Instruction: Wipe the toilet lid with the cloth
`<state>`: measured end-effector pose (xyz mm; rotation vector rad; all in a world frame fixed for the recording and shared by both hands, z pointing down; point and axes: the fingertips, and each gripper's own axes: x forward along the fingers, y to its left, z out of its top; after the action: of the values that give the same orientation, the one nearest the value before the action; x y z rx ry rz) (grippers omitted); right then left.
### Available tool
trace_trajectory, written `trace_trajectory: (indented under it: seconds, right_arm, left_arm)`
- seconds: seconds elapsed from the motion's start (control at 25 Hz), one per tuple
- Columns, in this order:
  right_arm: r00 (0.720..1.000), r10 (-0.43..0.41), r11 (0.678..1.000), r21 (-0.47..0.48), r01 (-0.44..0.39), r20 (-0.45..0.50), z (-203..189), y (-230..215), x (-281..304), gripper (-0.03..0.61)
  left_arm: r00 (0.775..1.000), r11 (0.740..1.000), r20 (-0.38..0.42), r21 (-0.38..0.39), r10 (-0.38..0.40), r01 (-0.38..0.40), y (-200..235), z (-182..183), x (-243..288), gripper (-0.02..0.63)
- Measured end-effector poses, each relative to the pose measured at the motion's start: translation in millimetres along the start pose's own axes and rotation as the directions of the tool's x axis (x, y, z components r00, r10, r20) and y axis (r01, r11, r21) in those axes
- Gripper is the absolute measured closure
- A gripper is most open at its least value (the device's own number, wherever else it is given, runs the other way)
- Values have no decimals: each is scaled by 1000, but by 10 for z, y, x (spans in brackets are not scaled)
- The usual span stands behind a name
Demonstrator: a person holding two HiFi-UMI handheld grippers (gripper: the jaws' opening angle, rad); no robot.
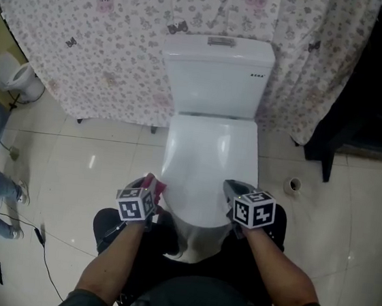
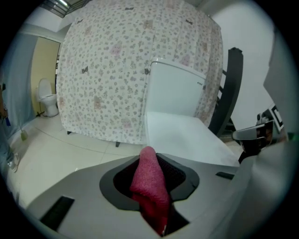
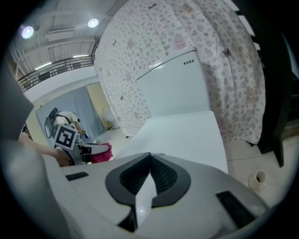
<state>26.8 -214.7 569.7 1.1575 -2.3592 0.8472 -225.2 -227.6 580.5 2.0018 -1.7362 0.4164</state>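
Most of the back of the scene is a flowered curtain [image 1: 114, 44] hanging down to a pale tiled floor [image 1: 87, 164]. One white toilet [image 1: 217, 76] stands against it, its tank [image 1: 217, 73] upright at the rear. The toilet lid [image 1: 212, 151] is shut flat over the bowl and reaches toward the person. It looks clean and dry all over, with no streaks or wet marks to be seen.

Both grippers sit at the near end of the toilet lid, one on each side. The left gripper [image 1: 152, 181] is by the front left edge, and its jaws are clamped on the cloth [image 2: 150, 184]. This is a red, knitted-looking piece, bunched up and poking out between the jaws. In the head view it shows as a small red tuft [image 1: 158, 185] just beside the rim, and whether it touches the rim cannot be told. The right gripper [image 1: 233, 187] is over the front right edge with its jaws pressed together at the tips and nothing between them. A small cup [image 1: 294, 186] stands on the floor to the right of the toilet.

Judging by this, the cloth is in hand and brought to the lid, but no wiping shows, so the whole top surface is left to do
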Motion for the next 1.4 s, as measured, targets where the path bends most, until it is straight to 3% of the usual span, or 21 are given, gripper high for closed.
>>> trace_trajectory:
  seconds: [0.2,0.44,0.64,1.0,1.2,1.4]
  right_arm:
    - [999,16,1000,13,-17,40,68,49,-93,578]
    - [996,1,1000,-5,-1,90,211,41,-384,578]
    - [992,-9,1000,-18,11,123,275,20,-618,578]
    - [972,95,989,-130,-68,217,651,418,-1129,577]
    - [954,187,964,-230,-132,236,770,651,-1366,577]
    - [943,201,959,-251,-134,266,833,718,-1565,577]
  left_arm:
    - [982,991,138,-5,-132,134,-406,428,-199,514]
    - [958,976,186,31,-219,217,-813,623,-416,515]
    - [945,968,210,59,-251,244,-1007,722,-590,514]
    - [906,948,282,120,-316,293,-1190,1019,-939,514]
    - [863,921,329,203,-383,332,-1266,1225,-1285,512]
    - [784,872,388,284,-485,400,-1399,1319,-1657,512]
